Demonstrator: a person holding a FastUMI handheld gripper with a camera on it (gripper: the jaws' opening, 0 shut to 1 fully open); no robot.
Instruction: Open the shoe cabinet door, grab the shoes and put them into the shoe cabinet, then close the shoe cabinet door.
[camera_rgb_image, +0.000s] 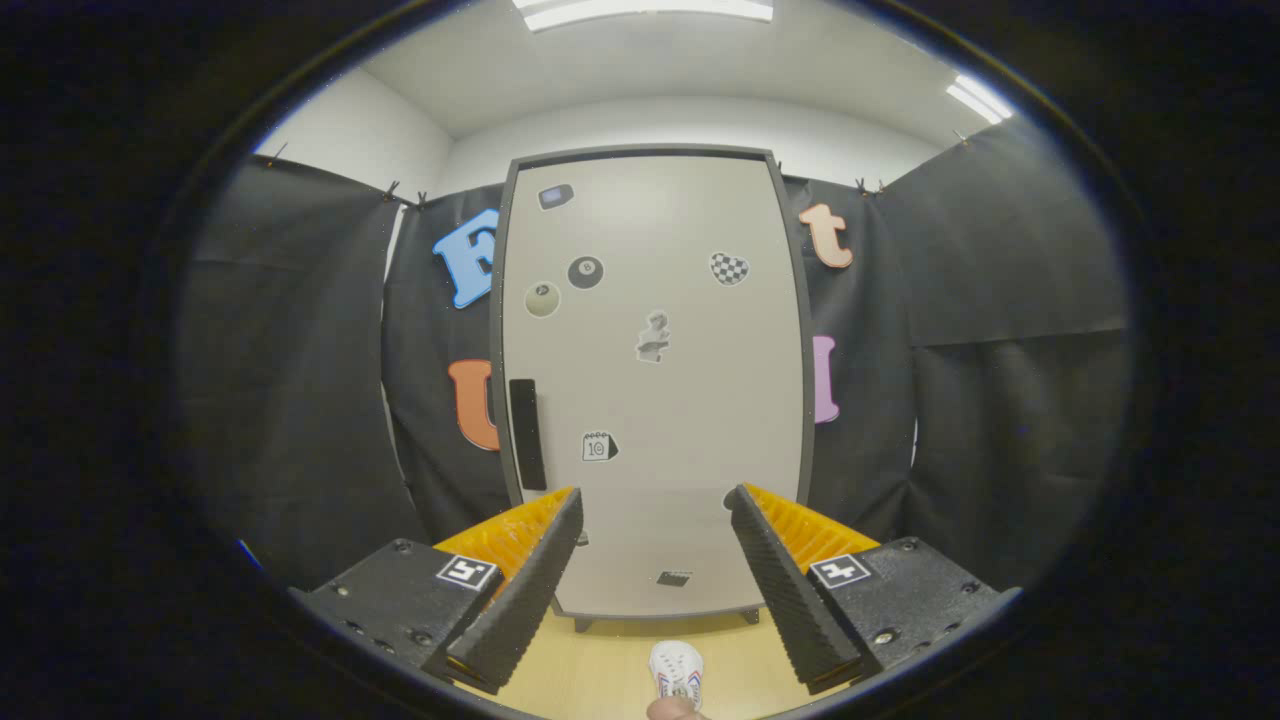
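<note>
Step in hand, as judged: the very first, opening the door. Nothing moved toward storage yet.

Cabinet (655, 390): one, tall, standing upright on short feet on the wood floor (590, 670), straight ahead of the tool and well beyond its tips, backed by black cloth. Door (680, 450) shut, flush in its dark frame, covering the whole front.

Handle (527, 433): one, a dark vertical bar near the door's left edge, roughly at mid height, just above and beyond the left finger's tip. Hinges presumably on the right side, though hidden.

Tool (655, 590): one, fingers spread wide, gripping nothing, aimed at the lower half of the door. Apart from the cabinet, no contact anywhere.

Stickers on the door: about eight small ones, among them two round balls, a checkered heart, a calendar; a couple low down partly hidden by the fingers.

Shoe (677, 670): one in sight, white, lying on the floor between the fingers and nearer than the cabinet's foot, toe toward the cabinet. A second one impossible to confirm. Something small and rounded just below it, cut off, too little showing to name.

Next move, as judged: shift left and forward, line up the fingers astride the handle, close on it, then pull outward in an arc. Worth minding: handle narrow and close to the frame, so an off-centre approach likely to catch the door edge instead.
</note>
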